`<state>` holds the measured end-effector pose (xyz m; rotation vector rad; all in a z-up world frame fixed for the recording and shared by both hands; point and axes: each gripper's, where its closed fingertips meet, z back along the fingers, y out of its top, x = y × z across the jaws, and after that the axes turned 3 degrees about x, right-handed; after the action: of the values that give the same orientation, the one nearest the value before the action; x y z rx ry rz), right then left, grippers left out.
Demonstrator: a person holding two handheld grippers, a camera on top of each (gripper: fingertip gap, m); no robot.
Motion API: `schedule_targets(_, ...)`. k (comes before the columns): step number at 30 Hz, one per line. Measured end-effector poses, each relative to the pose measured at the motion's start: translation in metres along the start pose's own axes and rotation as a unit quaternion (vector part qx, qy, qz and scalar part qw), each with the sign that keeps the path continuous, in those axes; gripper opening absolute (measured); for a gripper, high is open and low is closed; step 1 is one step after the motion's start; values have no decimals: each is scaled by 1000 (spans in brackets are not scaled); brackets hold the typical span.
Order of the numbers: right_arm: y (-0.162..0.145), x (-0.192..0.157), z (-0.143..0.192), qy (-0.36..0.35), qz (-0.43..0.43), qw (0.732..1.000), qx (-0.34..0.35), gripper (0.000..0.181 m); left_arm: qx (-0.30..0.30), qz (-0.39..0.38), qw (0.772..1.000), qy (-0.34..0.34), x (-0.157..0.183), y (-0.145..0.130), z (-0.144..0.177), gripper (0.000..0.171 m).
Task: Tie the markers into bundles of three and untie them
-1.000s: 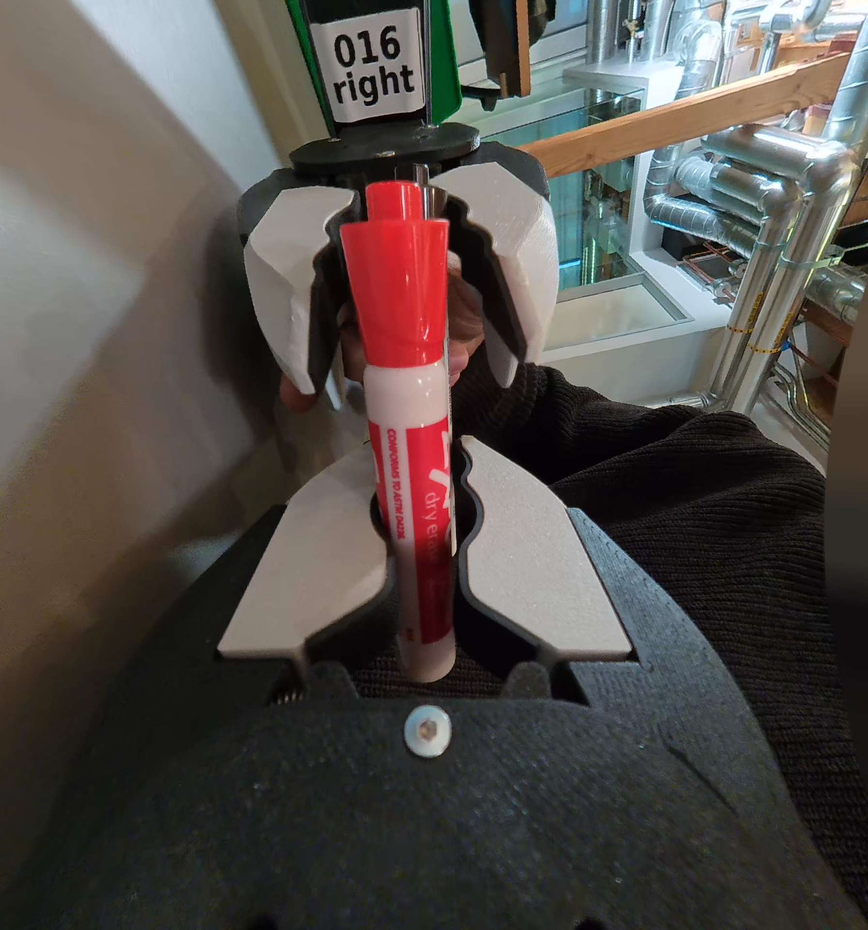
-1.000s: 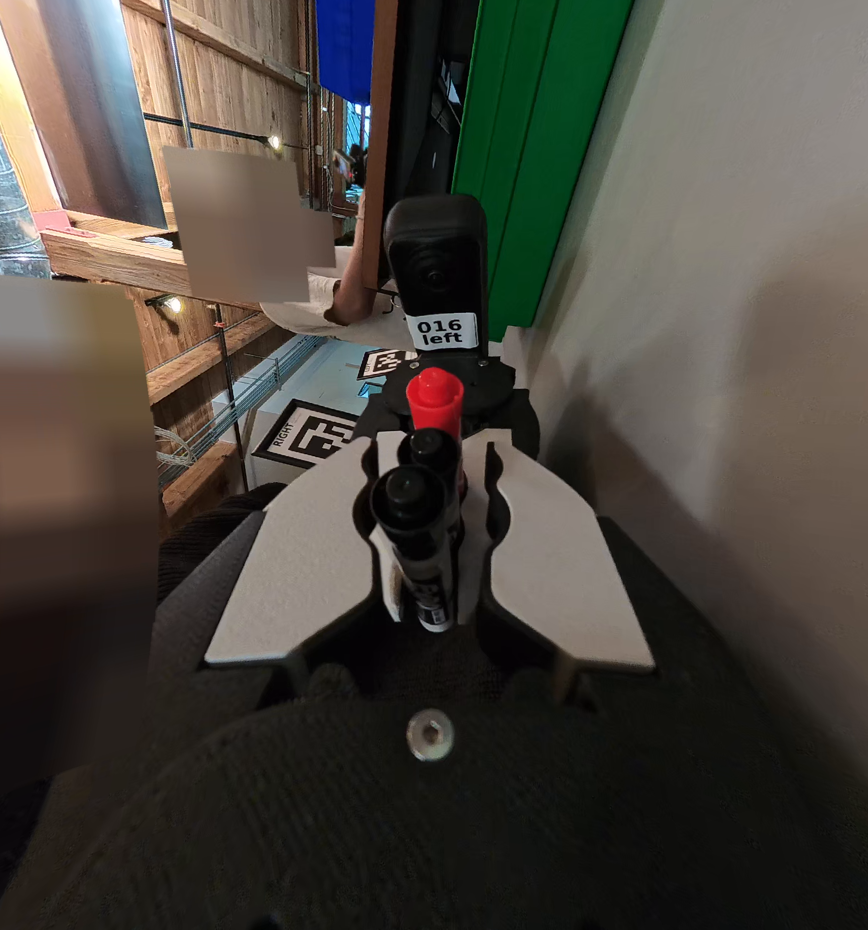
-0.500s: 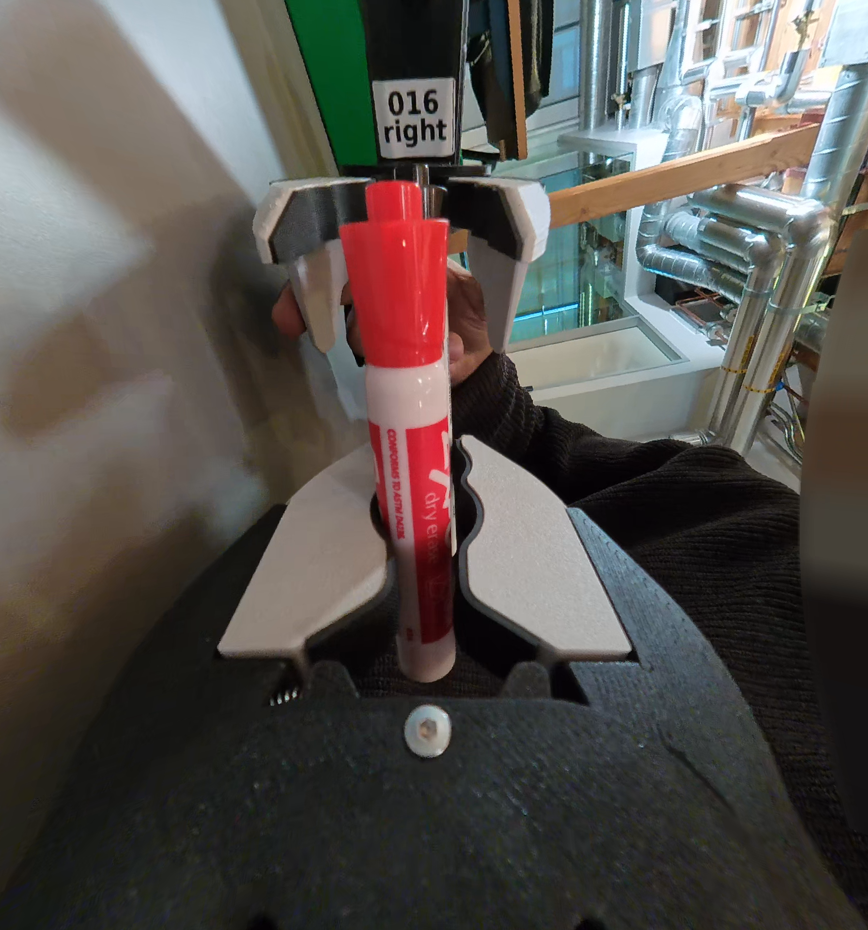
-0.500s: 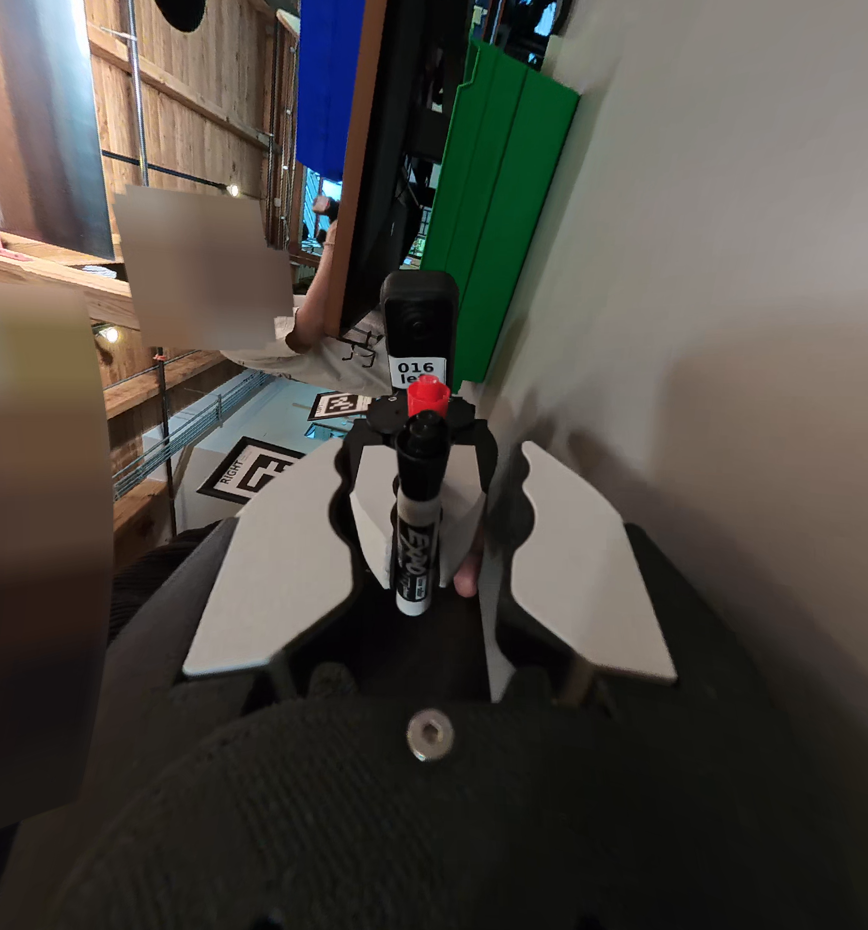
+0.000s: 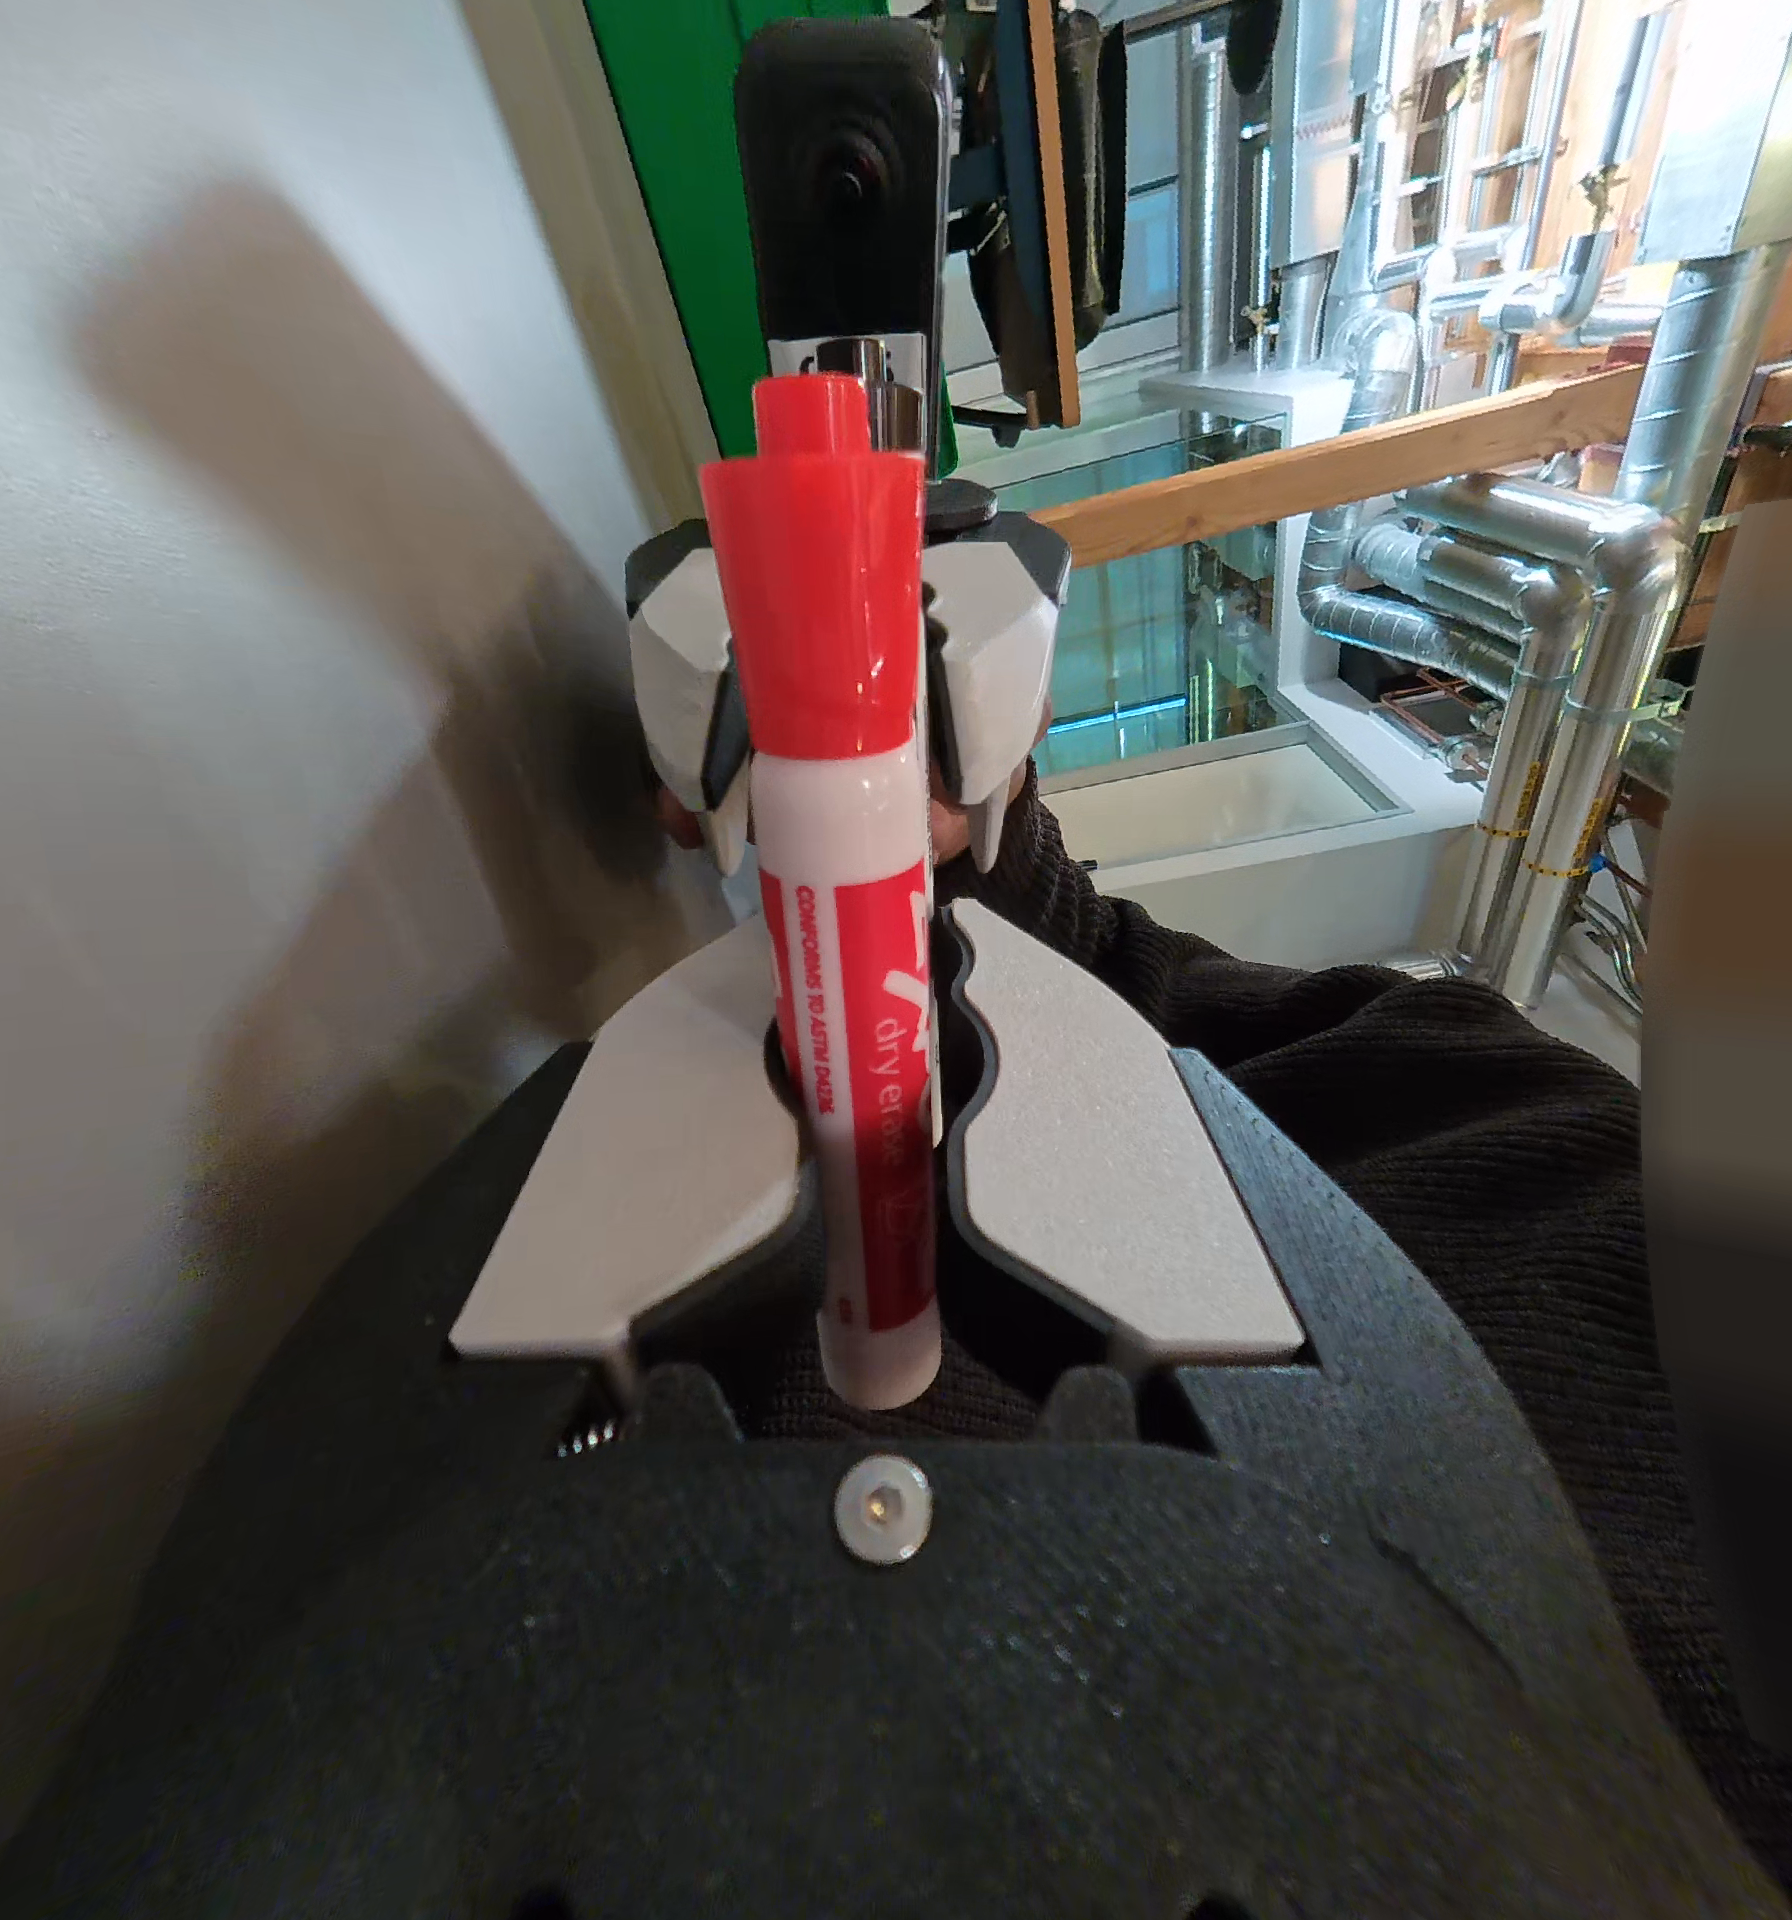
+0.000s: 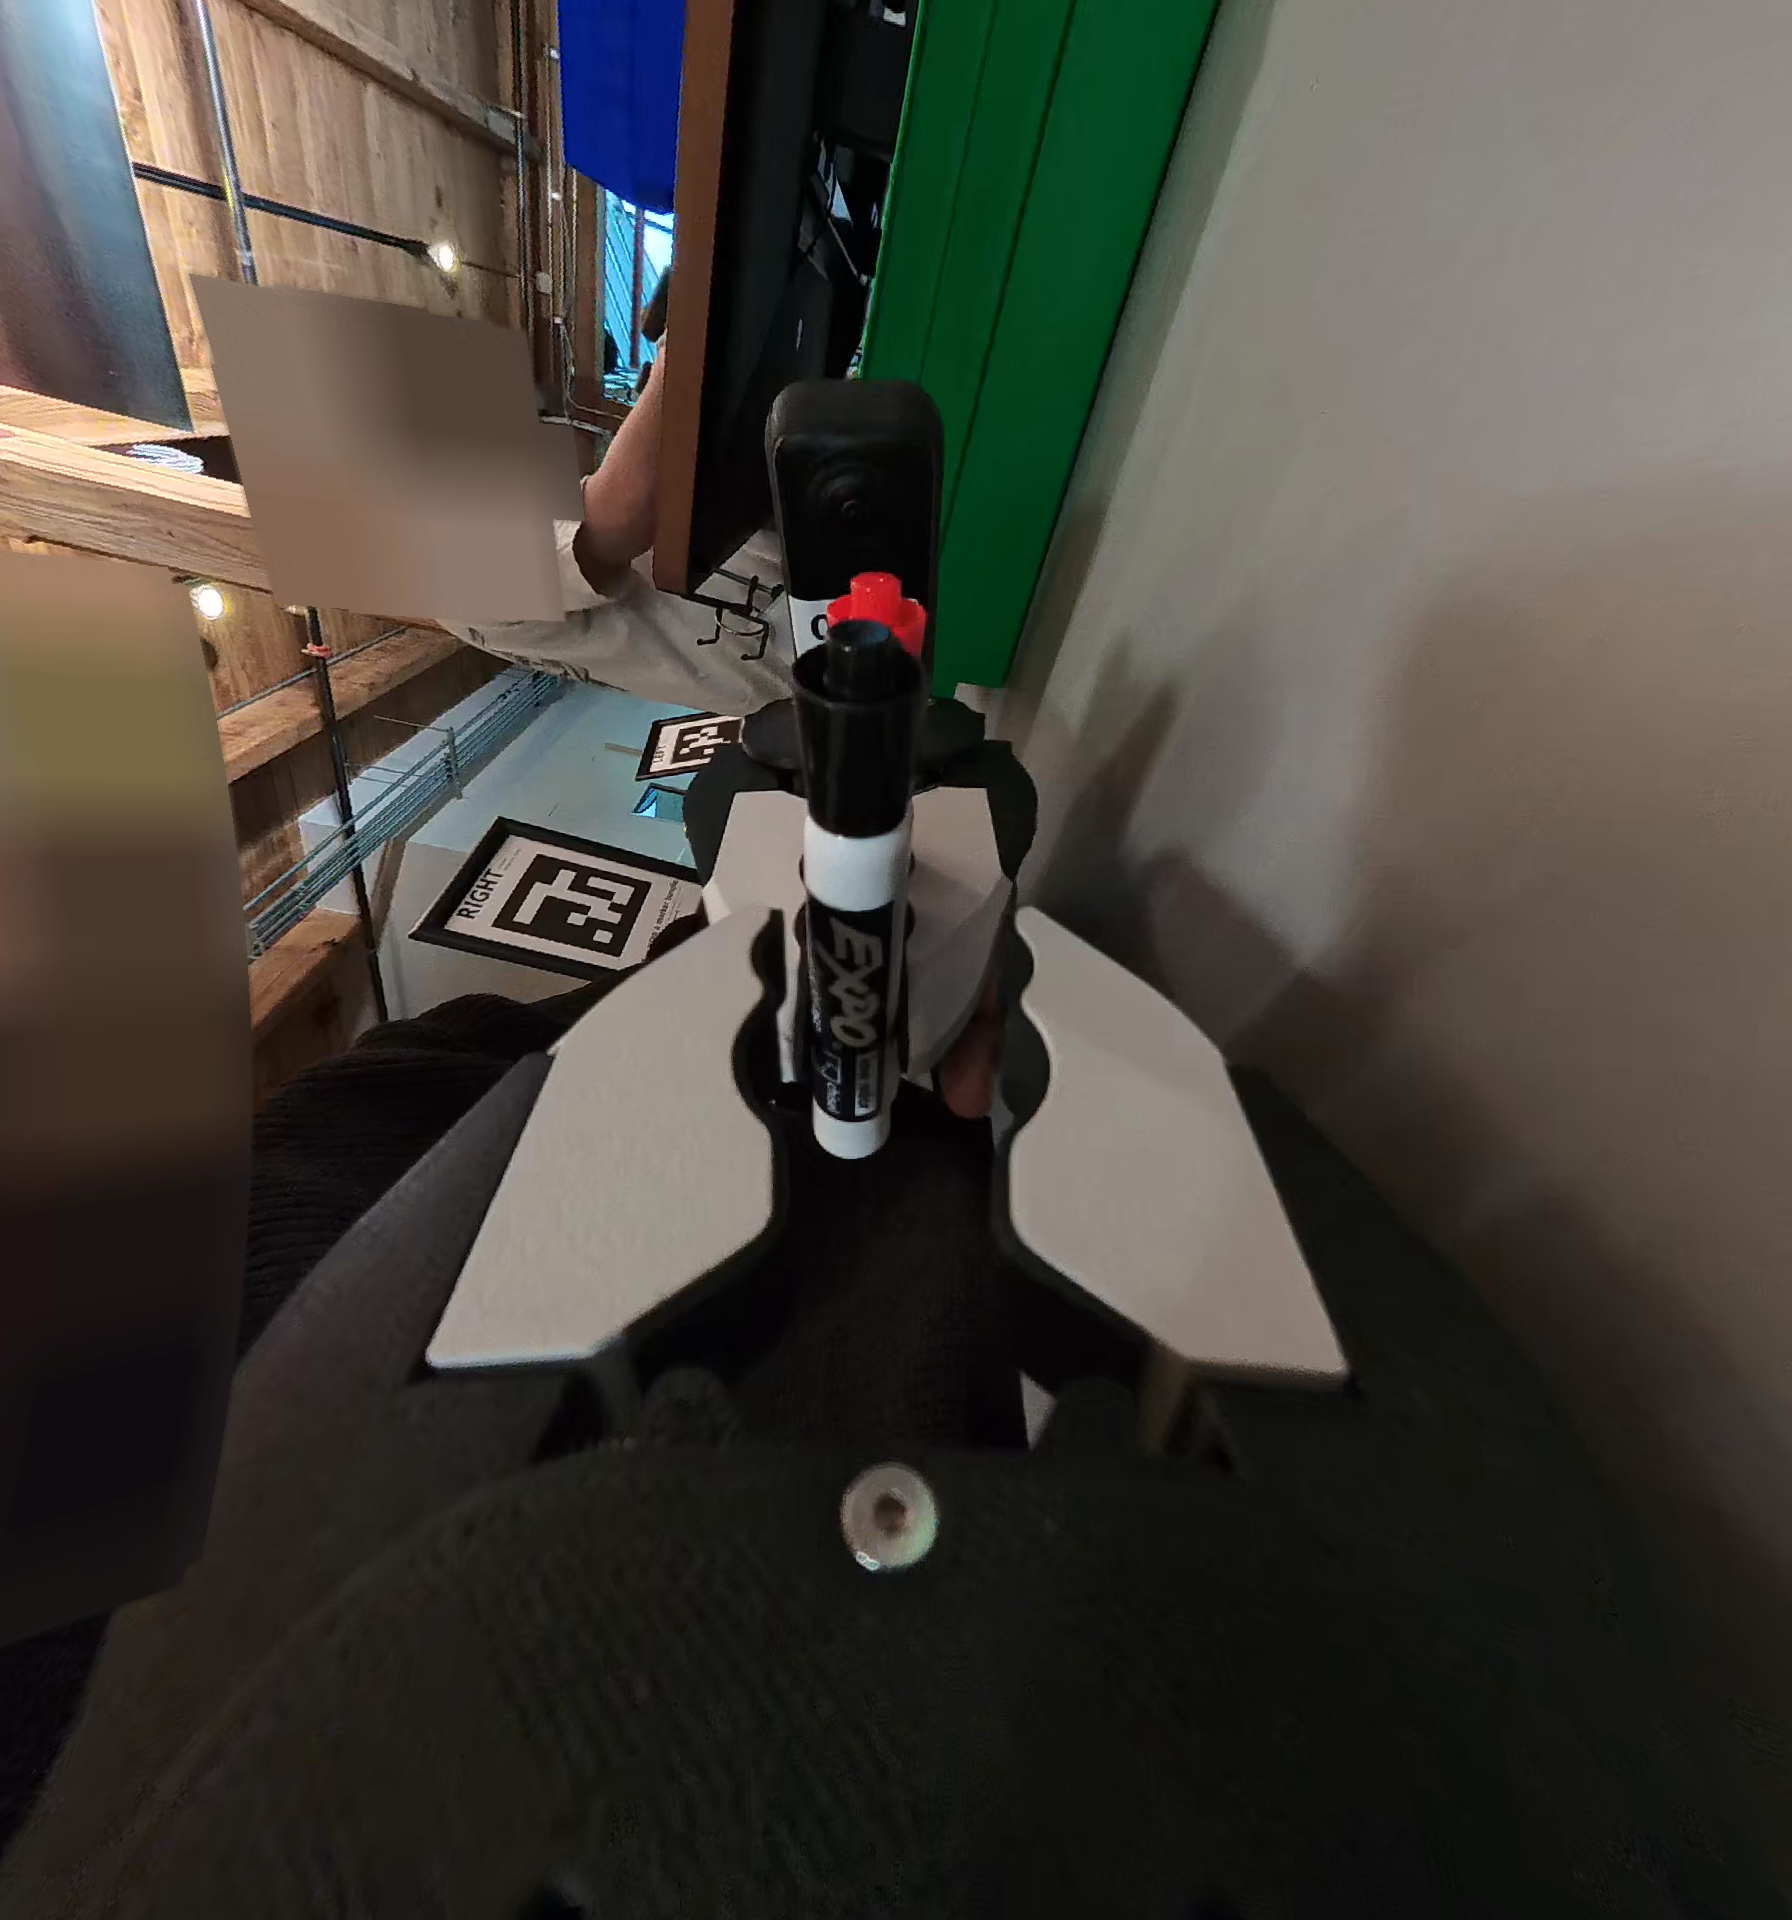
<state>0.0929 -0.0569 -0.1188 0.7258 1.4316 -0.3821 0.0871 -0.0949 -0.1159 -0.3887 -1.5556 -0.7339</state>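
Left jaws: the left gripper [image 5: 861, 1049] is clamped on a bundle of markers; the red dry-erase marker [image 5: 838, 831] stands between them, cap pointing away.
Right jaws: the right gripper [image 6: 887, 1023] has spread apart and let go; a second ago it gripped the bundle.
Bundle place: held by the left jaws only, its black marker [image 6: 852, 894] in the right jaws' gap, untouched.
Meaning: probably a handover finished.
Count: one red and one black marker visible; a third cannot be confirmed.
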Motion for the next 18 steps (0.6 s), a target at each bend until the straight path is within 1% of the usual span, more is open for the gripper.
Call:
schedule_targets(5,0,-5,-1,30,-24,999,6,18,-2,2,1000,1,-1,-1,0,20)
schedule_targets(18,-1,-7,-2,32,-26,999,6,18,-2,6,1000,-12,1,-2,-1,20)
